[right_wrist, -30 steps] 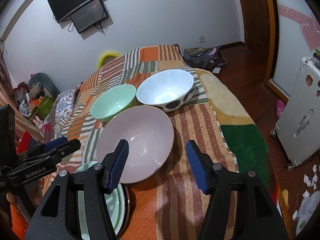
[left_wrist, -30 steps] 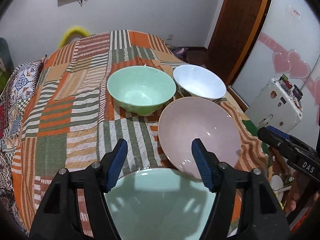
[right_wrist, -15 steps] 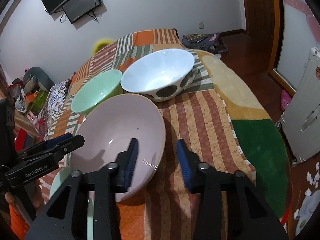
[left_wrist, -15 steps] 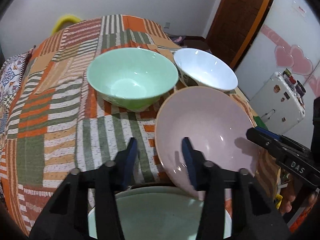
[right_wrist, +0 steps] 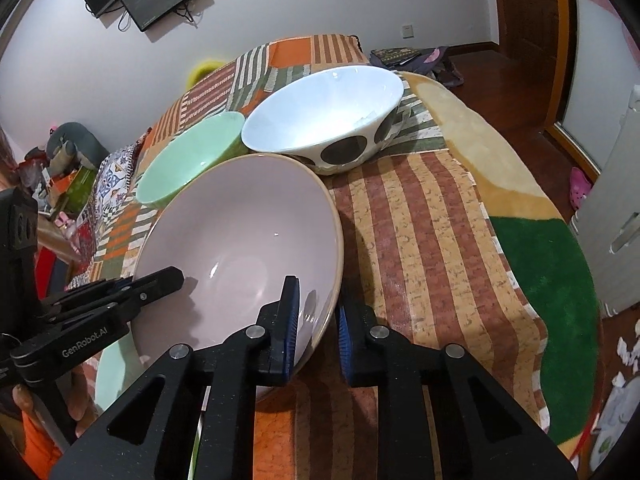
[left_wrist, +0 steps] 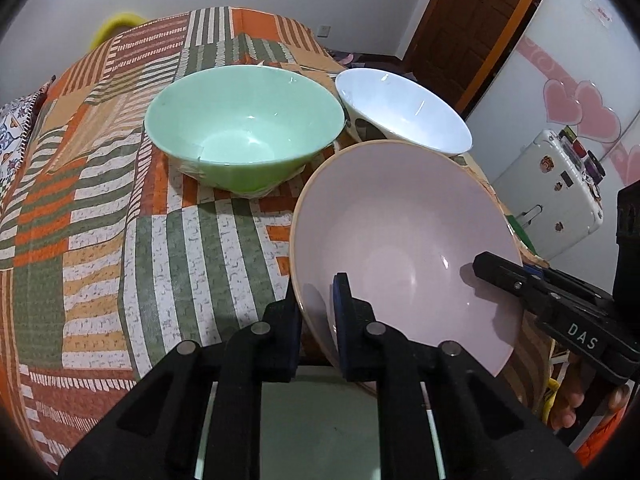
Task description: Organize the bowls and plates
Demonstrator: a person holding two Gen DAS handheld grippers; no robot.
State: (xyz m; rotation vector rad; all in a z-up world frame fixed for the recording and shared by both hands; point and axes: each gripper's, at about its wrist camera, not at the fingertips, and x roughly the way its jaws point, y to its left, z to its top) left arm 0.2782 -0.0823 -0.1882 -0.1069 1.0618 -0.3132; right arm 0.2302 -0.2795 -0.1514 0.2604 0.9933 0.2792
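Now both grippers, left (left_wrist: 318, 312) and right (right_wrist: 318, 320), pinch pink bowl (left_wrist: 404, 240) rim on opposite sides; bowl tilted over green plate (left_wrist: 320, 420).

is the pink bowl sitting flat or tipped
Tipped: the pink bowl leans on edge, rim pinched by the left claw and right claw.

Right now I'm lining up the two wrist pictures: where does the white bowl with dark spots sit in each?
Left wrist view: the white spotted bowl is upper right, behind the pink bowl and right of the green bowl.
Right wrist view: the white spotted bowl is upper centre, behind the pink bowl, with the green bowl on its left.
Shared landmark: the pink bowl, gripped at its rim by both tools.
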